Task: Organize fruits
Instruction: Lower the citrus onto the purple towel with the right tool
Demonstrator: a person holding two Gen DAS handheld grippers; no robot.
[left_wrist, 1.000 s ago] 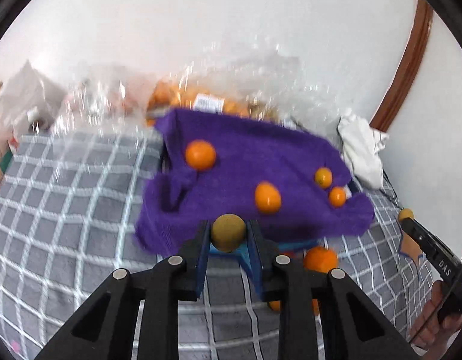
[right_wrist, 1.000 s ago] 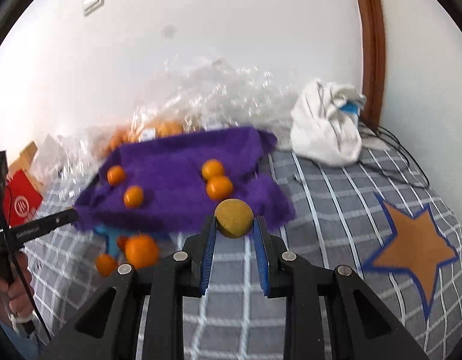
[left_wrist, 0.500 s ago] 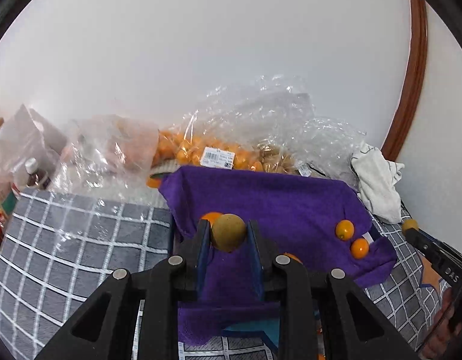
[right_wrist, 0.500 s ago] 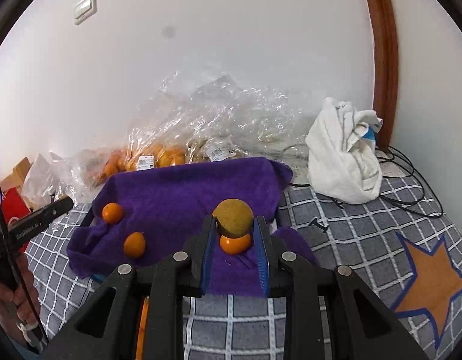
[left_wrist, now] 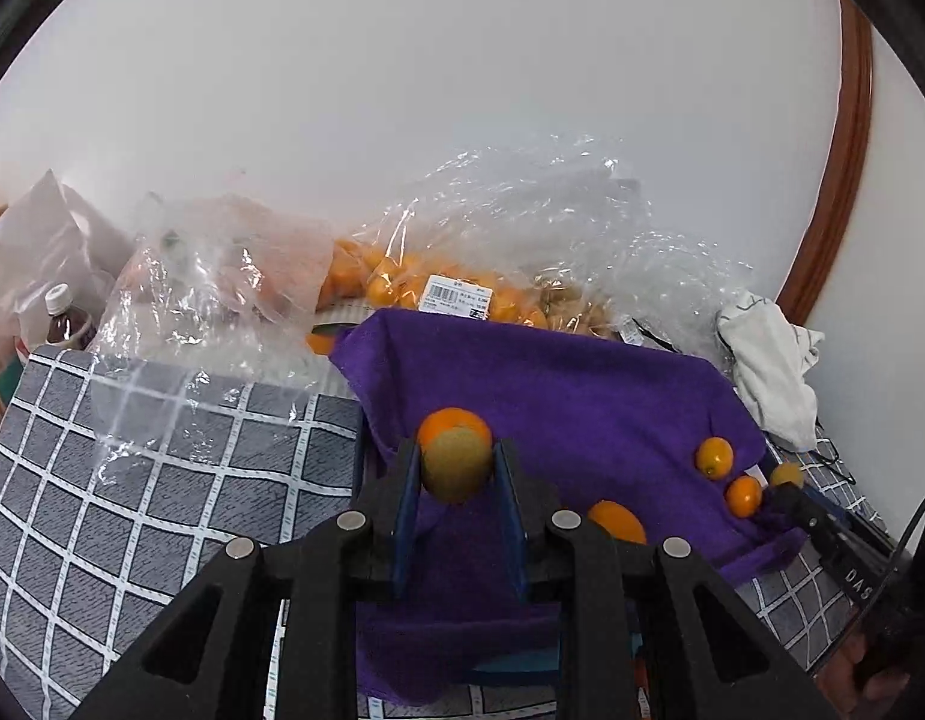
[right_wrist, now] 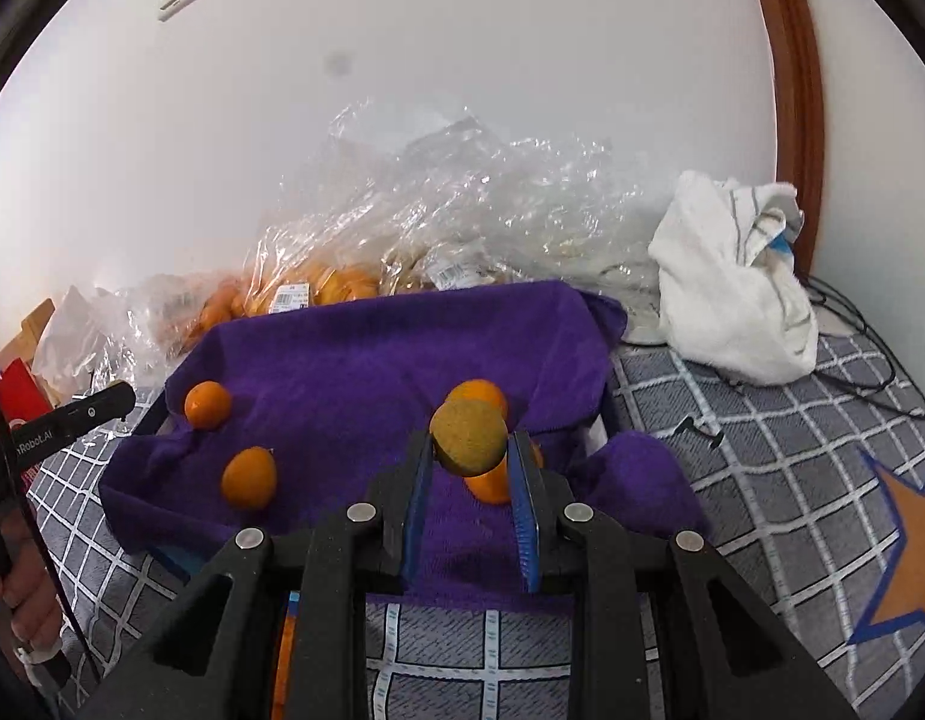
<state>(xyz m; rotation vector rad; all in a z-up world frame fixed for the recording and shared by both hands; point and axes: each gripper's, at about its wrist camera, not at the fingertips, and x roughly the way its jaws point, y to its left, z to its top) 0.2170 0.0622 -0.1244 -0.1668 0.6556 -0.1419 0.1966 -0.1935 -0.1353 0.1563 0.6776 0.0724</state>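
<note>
Both grippers are mid-carry over the purple terry cloth (left_wrist: 582, 396). The left gripper (left_wrist: 456, 471) clenches a round brownish-green fruit (left_wrist: 456, 462), and the right gripper (right_wrist: 469, 450) clenches another dull brownish-green round fruit (right_wrist: 469, 437). Next, I judge, each needs lowering onto bare cloth clear of the small orange citrus fruits (right_wrist: 249, 477), then releasing.

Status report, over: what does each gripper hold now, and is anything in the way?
Left gripper shut on round brown-green fruit. Right gripper shut on a second brownish fruit. Both over purple cloth; loose orange fruits lie on it.
</note>
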